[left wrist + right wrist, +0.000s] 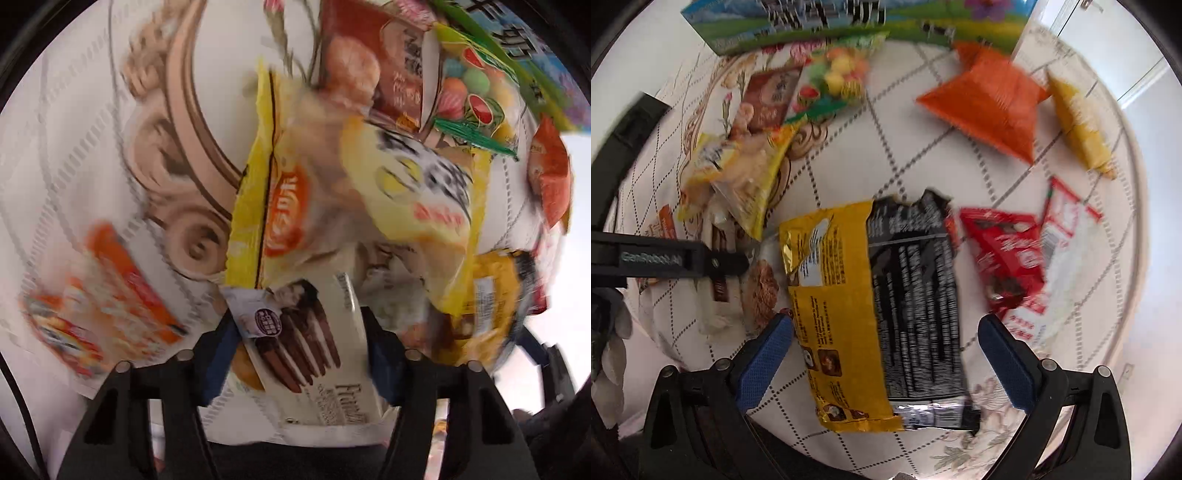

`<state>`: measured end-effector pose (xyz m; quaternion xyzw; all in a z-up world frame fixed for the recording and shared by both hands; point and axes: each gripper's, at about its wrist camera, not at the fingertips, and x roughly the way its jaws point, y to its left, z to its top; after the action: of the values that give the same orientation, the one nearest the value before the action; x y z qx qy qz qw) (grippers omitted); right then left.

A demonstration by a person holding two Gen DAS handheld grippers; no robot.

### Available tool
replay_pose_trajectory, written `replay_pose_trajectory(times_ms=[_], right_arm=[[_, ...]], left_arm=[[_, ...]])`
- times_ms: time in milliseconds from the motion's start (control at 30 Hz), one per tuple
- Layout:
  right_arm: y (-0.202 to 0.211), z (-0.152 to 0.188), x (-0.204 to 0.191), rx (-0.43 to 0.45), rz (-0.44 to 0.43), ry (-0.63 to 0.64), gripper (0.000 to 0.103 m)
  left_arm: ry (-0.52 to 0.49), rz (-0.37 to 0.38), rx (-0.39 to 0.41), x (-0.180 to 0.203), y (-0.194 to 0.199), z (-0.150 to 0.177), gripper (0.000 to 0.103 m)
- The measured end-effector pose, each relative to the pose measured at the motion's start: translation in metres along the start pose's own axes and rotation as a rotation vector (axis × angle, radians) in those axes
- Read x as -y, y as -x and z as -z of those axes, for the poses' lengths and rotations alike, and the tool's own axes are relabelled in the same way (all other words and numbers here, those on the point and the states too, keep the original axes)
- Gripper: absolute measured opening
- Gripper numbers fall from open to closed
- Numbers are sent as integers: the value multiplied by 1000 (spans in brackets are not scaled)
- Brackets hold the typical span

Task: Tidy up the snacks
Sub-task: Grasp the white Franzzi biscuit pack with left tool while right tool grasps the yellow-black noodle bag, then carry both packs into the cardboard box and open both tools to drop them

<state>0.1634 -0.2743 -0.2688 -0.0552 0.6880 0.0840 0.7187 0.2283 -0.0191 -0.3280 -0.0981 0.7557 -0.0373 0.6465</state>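
White chocolate-stick pack (314, 343) is seen on the patterned cloth (74, 147), bracketed by the left gripper (299, 354); pads appear closed against its sides, long axis running along the fingers. Yellow-black pack (875, 310) is centred between the right gripper's (886, 365) wide-open jaws, untouched, long axis likewise aligned.

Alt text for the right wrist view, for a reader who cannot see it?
Open right gripper straddles a yellow-and-black snack bag lying on a patterned tablecloth. Red packets lie right, an orange bag beyond.
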Motion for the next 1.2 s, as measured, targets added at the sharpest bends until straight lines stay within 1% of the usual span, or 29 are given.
replay_pose_trajectory(times_ms=[67,133,200,233,267,333,433,500,533,633,700,767,900,1000,1067,1133,1167,1200], right_arm=[[-12,-3,-7,-26,-2,6,102],[-21,-4,-17,-33,32,23,102],[-34,-6,-24,-56,74,19,102],[-40,-7,-23,-64,78,-10,102],[-45,-8,-22,-62,76,-43,102],[-49,-11,-19,-55,72,-98,102],[-49,-17,-16,-43,67,-160,101],[-43,-22,-8,-30,68,-181,96],[-41,-22,-5,-22,69,-192,92],[-27,-17,3,12,31,-238,90],[-21,-8,9,22,-1,-273,89],[-14,0,18,42,-62,-332,89],[6,10,27,92,-149,-431,89],[33,13,31,143,-202,-459,89],[56,10,35,189,-231,-474,89],[89,1,44,231,-255,-478,89],[108,-6,47,266,-267,-480,89],[125,-15,50,297,-273,-475,89]], left_arm=[[-67,-102,45,3,6,4,59],[-123,-189,80,4,10,9,59],[-169,-234,98,4,14,13,59],[-195,-246,93,3,14,15,59],[-217,-250,77,3,12,15,61],[-238,-238,56,3,8,16,62],[-251,-246,72,4,7,17,61],[-247,-240,91,4,9,19,58],[-247,-236,103,3,15,22,58],[-267,-242,135,5,33,31,55],[-287,-247,155,6,47,44,55],[-314,-251,180,13,64,58,55],[-368,-241,236,23,113,66,55],[-381,-189,290,28,164,75,55],[-389,-130,337,34,205,74,55],[-405,-90,388,46,244,60,55],[-413,-70,417,60,259,60,55],[-416,-49,442,69,272,53,55]])
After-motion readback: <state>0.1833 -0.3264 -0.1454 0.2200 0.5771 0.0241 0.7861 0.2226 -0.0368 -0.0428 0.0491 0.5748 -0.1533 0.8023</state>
